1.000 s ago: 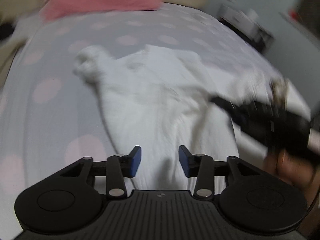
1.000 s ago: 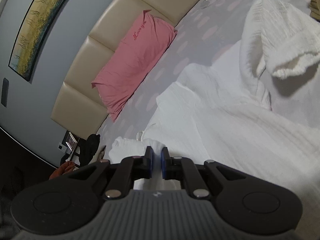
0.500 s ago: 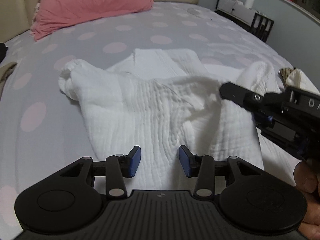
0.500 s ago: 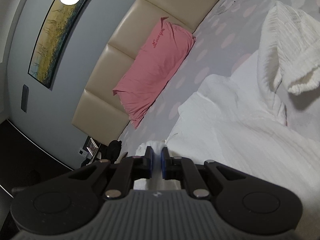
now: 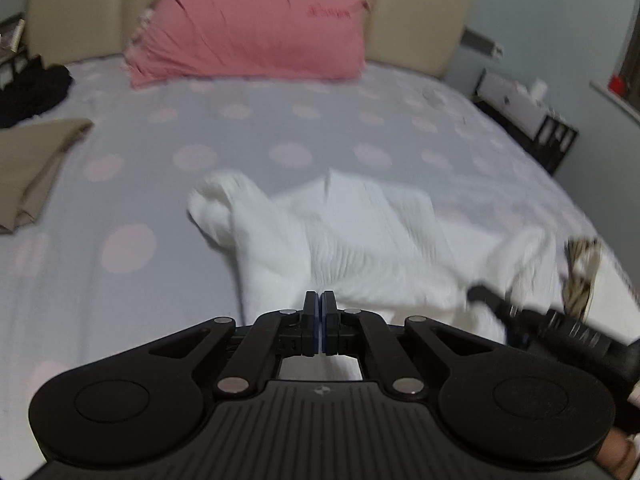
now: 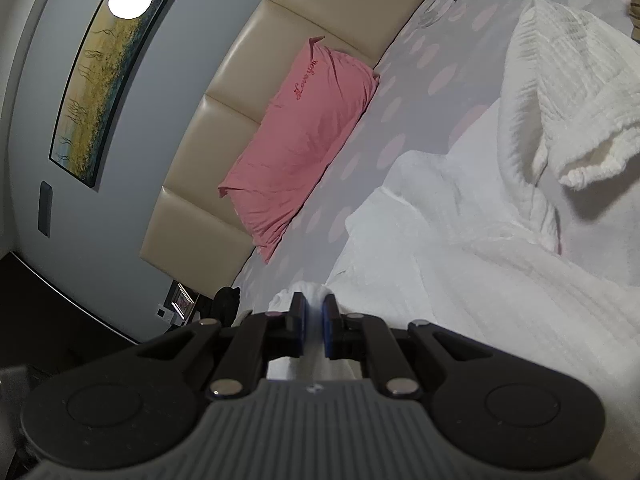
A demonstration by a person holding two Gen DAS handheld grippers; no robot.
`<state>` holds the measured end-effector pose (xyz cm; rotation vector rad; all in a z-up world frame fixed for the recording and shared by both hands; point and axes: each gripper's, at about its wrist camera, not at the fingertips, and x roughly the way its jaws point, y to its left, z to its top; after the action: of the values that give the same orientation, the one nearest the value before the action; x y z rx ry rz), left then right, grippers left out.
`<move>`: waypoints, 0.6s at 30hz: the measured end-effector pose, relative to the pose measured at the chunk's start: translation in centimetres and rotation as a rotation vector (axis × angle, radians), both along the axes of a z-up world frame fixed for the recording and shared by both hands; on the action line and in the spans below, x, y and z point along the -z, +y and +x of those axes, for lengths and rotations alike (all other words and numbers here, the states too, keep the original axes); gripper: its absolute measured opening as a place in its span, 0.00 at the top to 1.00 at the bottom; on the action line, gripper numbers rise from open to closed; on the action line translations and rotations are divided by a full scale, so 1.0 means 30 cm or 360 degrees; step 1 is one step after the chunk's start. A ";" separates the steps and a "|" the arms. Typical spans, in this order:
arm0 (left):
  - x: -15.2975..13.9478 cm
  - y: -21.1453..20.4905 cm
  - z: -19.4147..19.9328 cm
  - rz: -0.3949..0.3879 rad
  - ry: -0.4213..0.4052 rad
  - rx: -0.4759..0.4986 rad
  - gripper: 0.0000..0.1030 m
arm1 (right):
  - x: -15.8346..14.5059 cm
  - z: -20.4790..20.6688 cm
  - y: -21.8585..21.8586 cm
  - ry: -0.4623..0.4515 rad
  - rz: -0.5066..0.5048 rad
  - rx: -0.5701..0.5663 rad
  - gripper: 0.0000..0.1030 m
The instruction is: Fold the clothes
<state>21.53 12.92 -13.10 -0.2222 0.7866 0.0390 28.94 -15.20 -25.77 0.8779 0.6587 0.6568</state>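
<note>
A white textured garment [image 5: 360,240] lies crumpled on the grey bed with pink dots [image 5: 240,152]. My left gripper [image 5: 320,300] is shut at the garment's near edge; white cloth shows behind the fingers, so it appears pinched. My right gripper [image 6: 314,312] is shut on a fold of the same white garment [image 6: 480,272], with cloth between its blue pads. The right gripper also shows at the right edge of the left wrist view [image 5: 540,320]. A cuffed sleeve [image 6: 580,120] stands up at the right.
A pink pillow [image 5: 248,36] leans on the beige headboard [image 5: 412,12]. A folded tan garment [image 5: 28,168] and dark clothes [image 5: 32,88] lie at the bed's left. A nightstand with boxes [image 5: 528,116] stands at the right. A striped item [image 5: 580,264] lies by the right edge.
My left gripper has closed from wide open to shut at the garment's near edge. My right gripper stays shut on the cloth and has shifted slightly.
</note>
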 end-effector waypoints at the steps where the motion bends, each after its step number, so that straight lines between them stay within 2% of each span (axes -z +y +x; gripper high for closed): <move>1: -0.032 0.006 -0.007 0.0010 -0.0027 -0.0013 1.00 | -0.002 -0.002 -0.001 -0.0004 0.0002 0.0000 0.91; 7: -0.208 0.006 -0.051 0.0094 -0.0219 -0.0038 1.00 | -0.021 -0.013 -0.007 -0.0054 0.0050 -0.0022 0.91; 10: -0.202 -0.005 -0.038 0.0111 -0.0168 -0.0021 1.00 | -0.035 -0.019 0.004 -0.0080 0.0042 -0.0051 0.90; 13: -0.163 0.011 -0.028 0.0090 -0.0113 -0.0044 1.00 | -0.075 -0.050 0.015 -0.0203 0.0010 -0.0028 0.75; 14: -0.151 0.020 -0.025 0.0071 -0.0099 -0.0056 1.00 | -0.099 -0.071 0.017 -0.0286 0.0011 -0.0011 0.57; 15: -0.146 0.028 -0.024 0.0072 -0.0095 -0.0073 1.00 | -0.127 -0.095 0.018 -0.0384 0.0016 0.0005 0.46; 16: -0.147 0.037 -0.024 0.0065 -0.0095 -0.0085 1.00 | -0.152 -0.113 0.024 -0.0468 0.0030 -0.0021 0.45; 18: -0.152 0.055 -0.026 0.0048 -0.0096 -0.0100 1.00 | -0.176 -0.123 0.065 -0.0525 0.0074 -0.0240 0.45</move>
<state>20.75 14.58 -8.54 -0.2184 0.7182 0.1030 25.26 -13.24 -20.49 0.7449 0.4159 0.9325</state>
